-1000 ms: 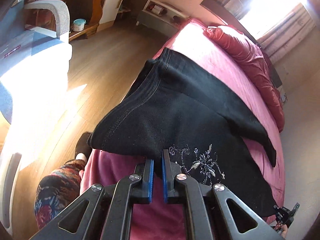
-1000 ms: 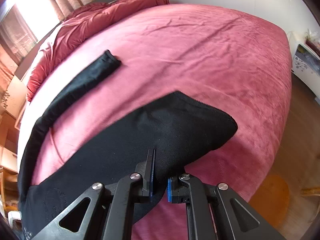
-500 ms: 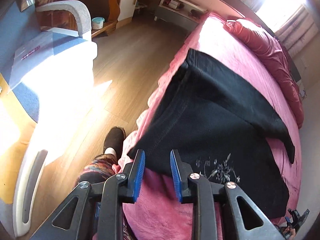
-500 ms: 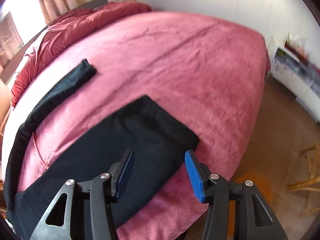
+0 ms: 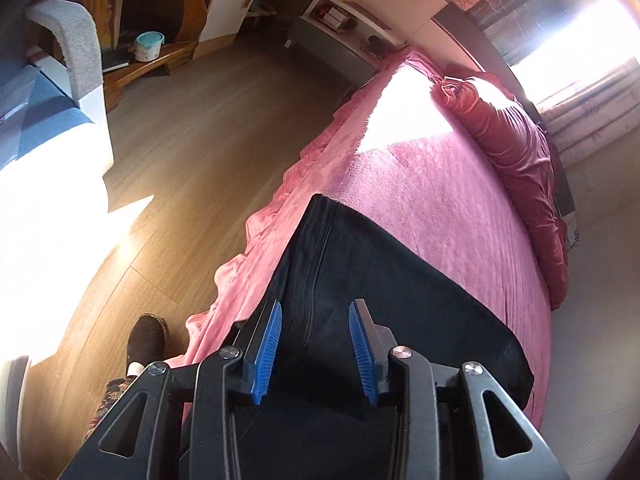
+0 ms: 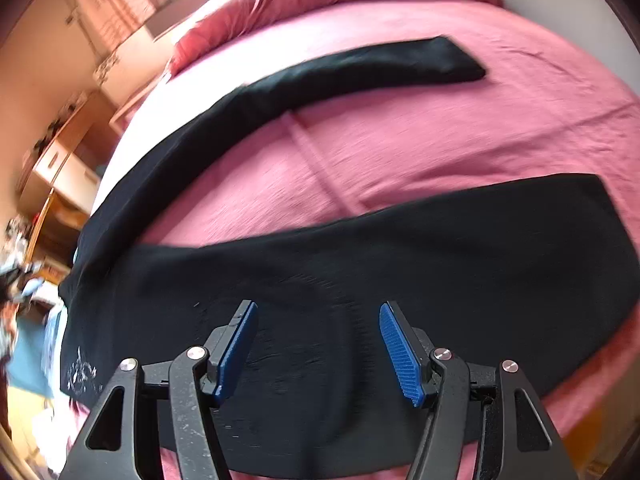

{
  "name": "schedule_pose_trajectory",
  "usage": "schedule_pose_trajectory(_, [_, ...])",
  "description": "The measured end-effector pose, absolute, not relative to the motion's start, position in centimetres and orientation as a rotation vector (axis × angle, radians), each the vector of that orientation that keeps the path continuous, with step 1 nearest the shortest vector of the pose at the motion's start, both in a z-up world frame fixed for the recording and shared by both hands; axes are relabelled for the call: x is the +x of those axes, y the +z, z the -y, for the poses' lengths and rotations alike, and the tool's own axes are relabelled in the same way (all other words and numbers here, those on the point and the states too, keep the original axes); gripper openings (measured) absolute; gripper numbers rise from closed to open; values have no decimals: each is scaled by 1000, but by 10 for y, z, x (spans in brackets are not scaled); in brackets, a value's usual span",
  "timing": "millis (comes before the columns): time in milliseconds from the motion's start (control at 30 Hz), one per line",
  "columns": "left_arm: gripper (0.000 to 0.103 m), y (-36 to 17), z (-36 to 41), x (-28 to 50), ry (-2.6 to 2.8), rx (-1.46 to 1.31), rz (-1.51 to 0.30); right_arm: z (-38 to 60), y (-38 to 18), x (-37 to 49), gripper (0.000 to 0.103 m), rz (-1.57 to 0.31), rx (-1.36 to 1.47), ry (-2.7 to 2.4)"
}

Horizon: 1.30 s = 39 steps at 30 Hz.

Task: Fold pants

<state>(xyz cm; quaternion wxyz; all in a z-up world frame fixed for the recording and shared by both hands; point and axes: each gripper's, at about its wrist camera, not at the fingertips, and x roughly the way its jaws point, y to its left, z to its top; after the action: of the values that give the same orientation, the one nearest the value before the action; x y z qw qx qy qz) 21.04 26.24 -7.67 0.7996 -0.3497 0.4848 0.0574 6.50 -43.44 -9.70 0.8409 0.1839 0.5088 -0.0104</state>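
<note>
No brand or readable writing shows on the black pants [image 6: 360, 264], only pale embroidery near one corner; they lie flat on my pink bedspread [image 6: 400, 140], legs splayed apart. My left gripper [image 5: 315, 346] and right gripper [image 6: 318, 344] both gape wide, empty, above the cloth. My slippered foot [image 5: 146, 336] stands beside the bed.

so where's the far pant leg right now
In the right wrist view the far pant leg lies flat across the pink bed, beyond the near leg.
</note>
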Motion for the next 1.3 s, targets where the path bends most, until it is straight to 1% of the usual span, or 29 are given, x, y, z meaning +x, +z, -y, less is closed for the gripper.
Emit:
schedule_pose_trajectory(33, [36,-82,-263,226,130,-766,-1051,427,-101,68,64,-1091,385,-10])
schedule_pose_trajectory(67, [41,-88,-264,240,133,-779,-1061,418,-105,71,64,-1107,384,2])
schedule_pose_trajectory(100, [50,-94,-265,252,135,-795,-1077,413,-111,75,64,-1123,382,11])
schedule_pose_trajectory(167, [58,-107,-270,273,150,-855,-1086,408,-119,79,65,-1148,371,6])
schedule_pose_trajectory(200, [61,-115,-270,284,152,-870,-1100,408,-122,82,65,-1159,373,3])
schedule_pose_trajectory(367, [61,-139,-269,323,203,-852,-1159,415,-134,83,68,-1194,403,-16])
schedule_pose_trajectory(467, [57,-150,-267,339,236,-844,-1168,413,-138,87,69,-1205,399,-21])
schedule_pose_trajectory(500, [48,-154,-264,345,228,-836,-1184,412,-138,88,70,-1207,396,-20])
schedule_pose_trajectory(533, [42,-157,-261,349,225,-810,-1209,412,-139,88,71,-1208,394,-19])
schedule_pose_trajectory(600, [22,-155,-252,354,221,-733,-1208,409,-142,92,71,-1210,391,-23])
schedule_pose_trajectory(667, [13,-144,-244,352,204,-658,-1167,405,-143,92,71,-1210,382,-24])
schedule_pose_trajectory(700, [11,-137,-240,349,195,-633,-1133,404,-144,91,72,-1210,375,-22])
schedule_pose_trajectory(833, [11,-94,-226,322,121,-562,-976,392,-142,97,72,-1205,369,-22])
schedule_pose_trajectory(1033, [10,-14,-201,244,-200,-559,-749,400,-126,95,72,-1185,376,-33])
schedule_pose_trajectory(1133, [9,14,-188,195,-359,-535,-683,405,-116,101,72,-1154,390,-25])
schedule_pose_trajectory(1200, [8,22,-180,164,-429,-519,-668,408,-109,110,71,-1131,417,-14])
schedule_pose_trajectory(1300, [8,21,-170,126,-496,-508,-678,409,-97,131,64,-1099,460,19])
